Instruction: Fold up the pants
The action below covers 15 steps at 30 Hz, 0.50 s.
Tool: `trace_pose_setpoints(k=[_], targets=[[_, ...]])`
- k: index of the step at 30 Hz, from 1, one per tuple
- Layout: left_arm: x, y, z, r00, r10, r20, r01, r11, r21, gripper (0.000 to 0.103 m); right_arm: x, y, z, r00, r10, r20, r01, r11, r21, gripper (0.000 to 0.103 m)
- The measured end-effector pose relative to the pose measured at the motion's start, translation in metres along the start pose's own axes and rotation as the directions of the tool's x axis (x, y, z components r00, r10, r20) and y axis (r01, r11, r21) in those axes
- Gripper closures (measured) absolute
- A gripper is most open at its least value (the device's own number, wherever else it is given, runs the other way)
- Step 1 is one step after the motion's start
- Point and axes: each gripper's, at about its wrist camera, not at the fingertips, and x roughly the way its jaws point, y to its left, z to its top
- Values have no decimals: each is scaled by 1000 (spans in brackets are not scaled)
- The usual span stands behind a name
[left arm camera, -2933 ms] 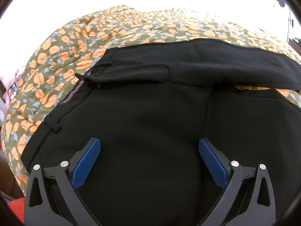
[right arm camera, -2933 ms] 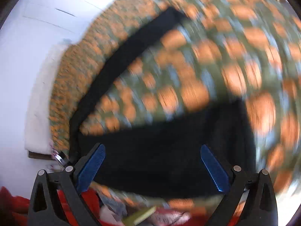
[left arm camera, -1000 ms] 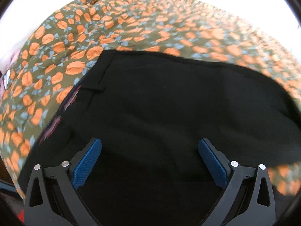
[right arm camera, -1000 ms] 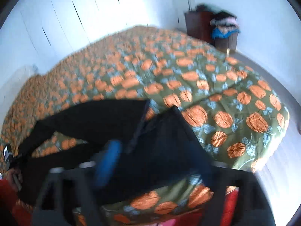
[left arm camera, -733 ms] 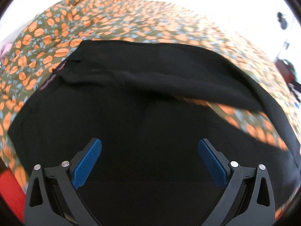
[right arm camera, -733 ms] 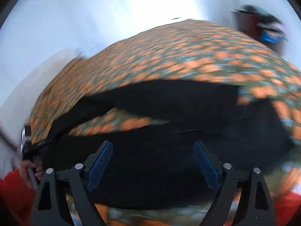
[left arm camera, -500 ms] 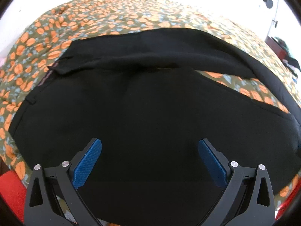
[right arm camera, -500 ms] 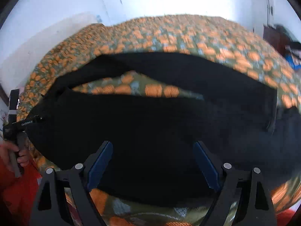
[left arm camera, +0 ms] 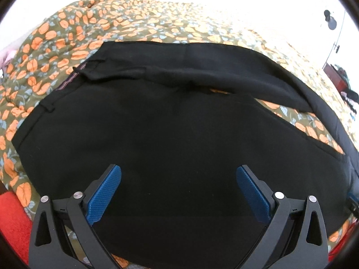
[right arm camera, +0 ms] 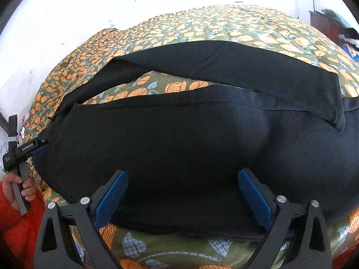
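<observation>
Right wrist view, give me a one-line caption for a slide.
Open right gripper hovers over black pants spread on a floral bedspread.

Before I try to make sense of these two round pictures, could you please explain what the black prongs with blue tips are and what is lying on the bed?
There is no robot here. A person holds a hand tool in each hand, each with two fingers and blue pads, and a wide-angle camera on each tool looks forward along those fingers. One picture comes from the left gripper, the other from the right gripper.

Both stand open and hold nothing. In the right view you can also see the person's left hand gripping its tool at the far left edge.

On the floral bedspread lie black pants, spread out flat. The waistband is on the left, and the two legs run to the right with a strip of bedspread showing between them.
</observation>
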Motion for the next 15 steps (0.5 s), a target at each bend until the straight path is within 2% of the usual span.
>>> trace_pose_setpoints(k=[6, 15], targets=[[-1, -8, -2, 1000, 10, 0, -10, 999, 42, 1, 2, 6, -1, 1000, -19, -11, 19, 999, -34, 1], [-8, -20, -4, 1000, 8, 20, -10, 995, 94, 1, 2, 6, 0, 1000, -7, -12, 6, 1000, -27, 1]])
